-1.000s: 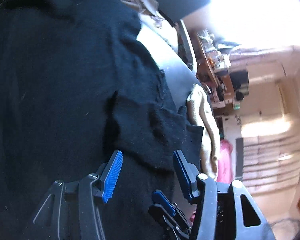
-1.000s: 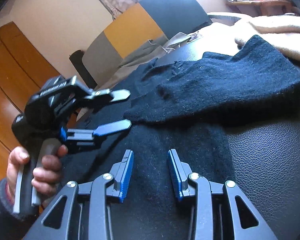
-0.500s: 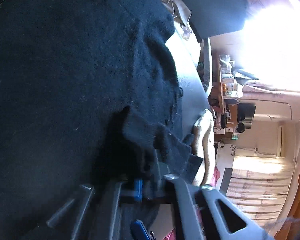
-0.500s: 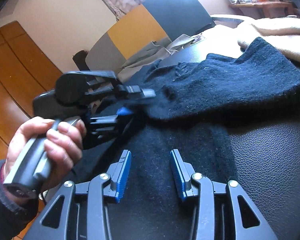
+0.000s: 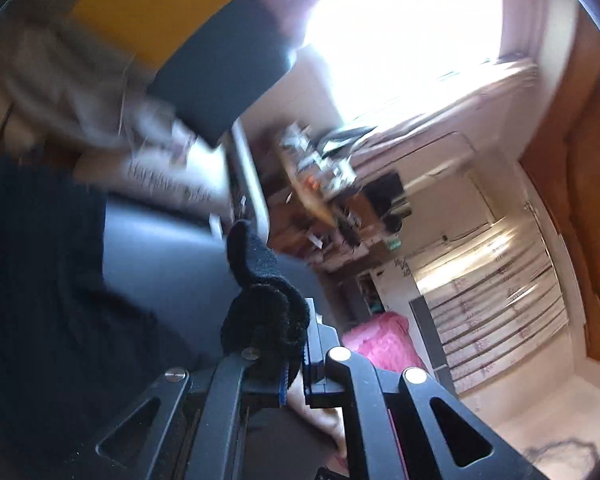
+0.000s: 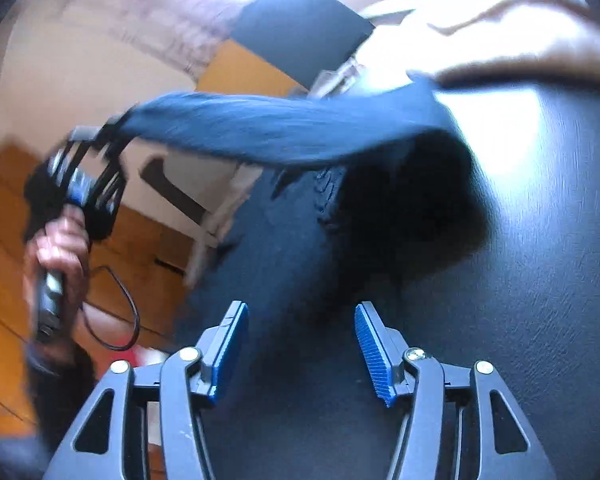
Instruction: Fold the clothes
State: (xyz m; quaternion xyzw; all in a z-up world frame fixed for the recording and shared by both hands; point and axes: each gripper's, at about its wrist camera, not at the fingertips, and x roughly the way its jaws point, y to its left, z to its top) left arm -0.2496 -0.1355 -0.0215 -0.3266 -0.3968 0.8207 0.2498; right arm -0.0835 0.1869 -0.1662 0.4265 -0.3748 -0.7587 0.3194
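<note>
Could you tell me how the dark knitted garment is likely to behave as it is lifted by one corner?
Probably floppy: the dark knitted garment sags in a band from the left gripper to the black leather surface. Likely grippy rather than slippery, since its fuzzy knit bunches between the shut fingers. It seems fairly light.

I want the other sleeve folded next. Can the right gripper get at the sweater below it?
Probably yes: the right gripper is opening, nothing between its jaws, and the black sweater lies bare just ahead. The left gripper lifts its sleeve aside.

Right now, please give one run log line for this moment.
step: fold sleeve | left gripper: shut on black sweater, sleeve lifted | right gripper: opening, empty
</note>
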